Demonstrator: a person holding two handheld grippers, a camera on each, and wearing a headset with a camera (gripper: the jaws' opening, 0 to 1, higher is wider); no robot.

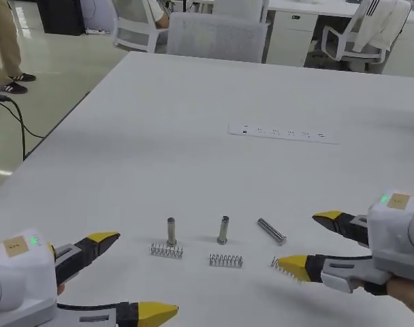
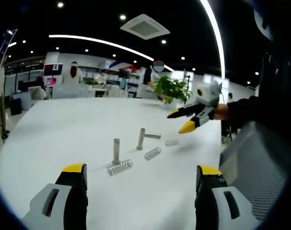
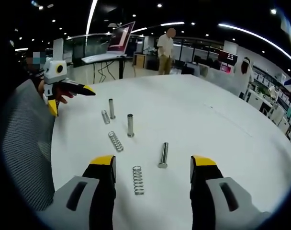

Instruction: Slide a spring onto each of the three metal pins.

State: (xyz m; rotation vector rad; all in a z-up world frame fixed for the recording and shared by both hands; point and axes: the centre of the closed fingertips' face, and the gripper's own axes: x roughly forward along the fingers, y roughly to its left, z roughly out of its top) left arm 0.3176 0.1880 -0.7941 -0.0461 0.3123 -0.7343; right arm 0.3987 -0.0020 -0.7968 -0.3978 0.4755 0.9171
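Yellow-tipped left tongs (image 1: 144, 274) and right tongs (image 1: 295, 240) hover, spread wide, flanking the pins (image 1: 223, 230).

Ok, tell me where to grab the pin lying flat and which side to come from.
Take the lying pin mid-shaft from above with the right gripper, fingers across its width. It lies flat on the table, so only its long sides are free; the wider head is at one end.
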